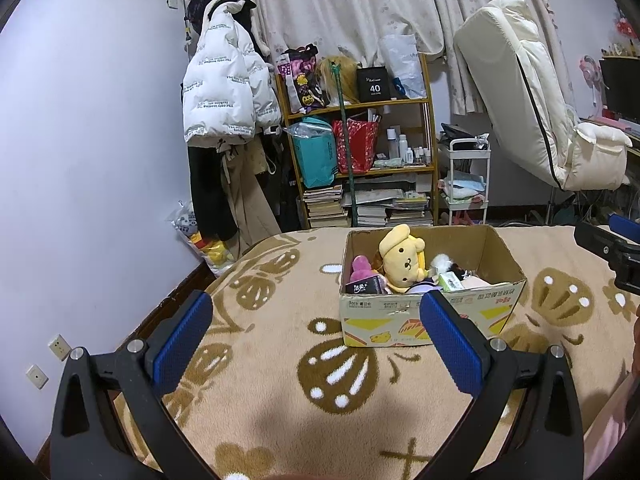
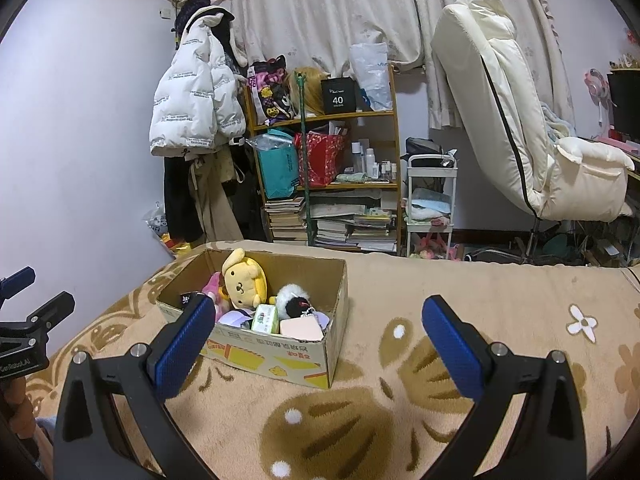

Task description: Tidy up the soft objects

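Above the tan, brown-patterned blanket, the left gripper hangs released, its blue pads spread wide with nothing between them; the right gripper hangs beside it, likewise spread and empty. Nothing lies between either gripper and the cardboard box, which sits on the blanket just beyond the left gripper's fingertips and a little left of the right gripper's line. The box is open-topped and packed with soft things: a yellow dog plush propped against the far wall, a pink plush at the left, a white-and-black fluffy toy toward the right, a green tissue pack, a dark tissue pack at the near-left corner, and a pale pink pad at the near right. Farther off stand a cluttered wooden shelf, a white puffer jacket hanging on the left, a small white cart, and a cream reclining chair on the right.
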`<state>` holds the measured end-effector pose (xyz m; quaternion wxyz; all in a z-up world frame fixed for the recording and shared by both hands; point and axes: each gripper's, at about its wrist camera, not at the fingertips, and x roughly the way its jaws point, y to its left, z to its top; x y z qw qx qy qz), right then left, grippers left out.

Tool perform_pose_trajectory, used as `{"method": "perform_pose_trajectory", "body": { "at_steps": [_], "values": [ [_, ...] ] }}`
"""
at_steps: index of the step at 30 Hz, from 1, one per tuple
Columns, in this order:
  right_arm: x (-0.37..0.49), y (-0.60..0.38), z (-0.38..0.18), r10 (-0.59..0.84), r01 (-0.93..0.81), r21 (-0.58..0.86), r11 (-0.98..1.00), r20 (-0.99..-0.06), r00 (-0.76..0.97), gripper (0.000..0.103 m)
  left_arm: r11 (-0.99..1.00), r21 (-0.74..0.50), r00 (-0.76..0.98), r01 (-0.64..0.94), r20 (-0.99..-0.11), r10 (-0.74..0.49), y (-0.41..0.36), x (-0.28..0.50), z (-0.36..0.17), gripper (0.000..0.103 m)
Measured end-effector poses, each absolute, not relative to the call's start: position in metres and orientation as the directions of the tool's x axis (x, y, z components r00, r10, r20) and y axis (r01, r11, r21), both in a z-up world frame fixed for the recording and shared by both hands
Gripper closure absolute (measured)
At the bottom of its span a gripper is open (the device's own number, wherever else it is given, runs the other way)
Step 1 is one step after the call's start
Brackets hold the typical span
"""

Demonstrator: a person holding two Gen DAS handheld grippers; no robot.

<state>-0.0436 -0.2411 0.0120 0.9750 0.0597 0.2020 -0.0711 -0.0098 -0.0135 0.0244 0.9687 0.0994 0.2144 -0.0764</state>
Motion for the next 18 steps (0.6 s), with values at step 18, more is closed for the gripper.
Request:
{"method": "perform_pose_trajectory", "body": {
  "at_steps": [18],
  "values": [
    [-0.0434, -0.2444, 0.0123, -0.111, 0.161, 0.089, 0.983, -0.405, 0.907, 0.000, 0.969, 0.146, 0.894, 0.198, -0.432, -0.118, -0.0152, -0.0081, 0.0169, 0.001]
  ]
}}
